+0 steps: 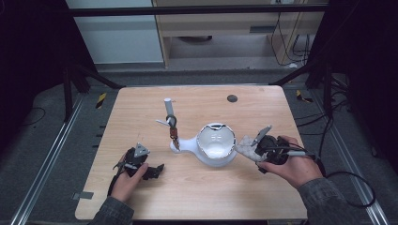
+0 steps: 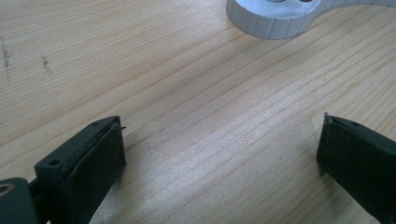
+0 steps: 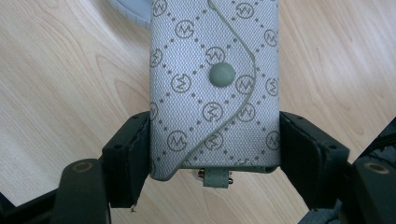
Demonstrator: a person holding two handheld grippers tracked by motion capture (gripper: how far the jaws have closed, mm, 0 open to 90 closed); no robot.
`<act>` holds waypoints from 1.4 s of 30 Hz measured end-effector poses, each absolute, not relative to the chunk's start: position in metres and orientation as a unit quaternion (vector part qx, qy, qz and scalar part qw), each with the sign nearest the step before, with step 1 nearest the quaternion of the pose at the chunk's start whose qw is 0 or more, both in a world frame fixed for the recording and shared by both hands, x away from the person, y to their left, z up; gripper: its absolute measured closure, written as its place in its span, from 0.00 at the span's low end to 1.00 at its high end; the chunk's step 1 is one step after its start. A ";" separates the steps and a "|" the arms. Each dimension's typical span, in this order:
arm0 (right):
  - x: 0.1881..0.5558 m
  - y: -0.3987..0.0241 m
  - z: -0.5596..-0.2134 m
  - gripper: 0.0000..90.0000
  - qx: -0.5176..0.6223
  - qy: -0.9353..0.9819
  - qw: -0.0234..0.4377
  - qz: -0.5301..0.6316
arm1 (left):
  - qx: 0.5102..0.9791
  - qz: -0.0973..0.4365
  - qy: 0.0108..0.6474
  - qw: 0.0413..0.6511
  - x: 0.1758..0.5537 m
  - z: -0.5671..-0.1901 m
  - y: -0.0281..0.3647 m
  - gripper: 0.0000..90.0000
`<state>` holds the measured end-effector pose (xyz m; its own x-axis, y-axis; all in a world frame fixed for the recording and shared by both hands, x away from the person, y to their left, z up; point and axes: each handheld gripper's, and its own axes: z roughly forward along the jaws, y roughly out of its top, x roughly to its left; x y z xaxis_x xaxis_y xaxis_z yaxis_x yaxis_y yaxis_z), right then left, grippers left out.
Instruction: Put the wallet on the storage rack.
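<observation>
Pale wooden table (image 1: 202, 187) bare under both tools. Right tool (image 3: 215, 154) clamps a grey monogrammed snap-flap key pouch (image 3: 215, 88) across its width, just beside the white bowl-shaped stand (image 1: 213, 145). Left tool (image 2: 219, 158) gapes, holding nothing. Advise lifting level, grip firm, clear of the stand's rim.

- My wooden table (image 1: 141, 112) — pale, grain running lengthwise.
- On it, a white stand (image 1: 187, 144) with a mirror-like bowl (image 1: 216, 140).
- A dark round spot (image 1: 232, 98) sits near the far edge.
- My left gripper (image 1: 152, 171) rests on the board.
</observation>
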<state>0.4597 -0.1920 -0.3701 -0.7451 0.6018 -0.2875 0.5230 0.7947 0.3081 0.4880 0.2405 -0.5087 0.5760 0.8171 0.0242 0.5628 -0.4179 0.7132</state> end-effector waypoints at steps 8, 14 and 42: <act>0.462 -0.177 -0.360 0.33 0.281 0.934 0.198 0.094 | 0.821 0.188 0.420 0.338 0.488 -0.509 0.240 0.00; 0.464 -0.165 -0.355 0.33 0.267 0.938 0.200 0.089 | 0.821 0.187 0.420 0.338 0.488 -0.509 0.240 0.00; 0.480 -0.122 -0.358 0.34 0.225 0.950 0.203 0.073 | 0.821 0.187 0.420 0.340 0.488 -0.509 0.240 0.00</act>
<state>0.4798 -0.1217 -0.3577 -0.8167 0.4568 -0.3527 0.3974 0.8883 0.2303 0.4884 0.2401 -0.5089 0.5783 0.8155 0.0212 0.5620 -0.4171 0.7143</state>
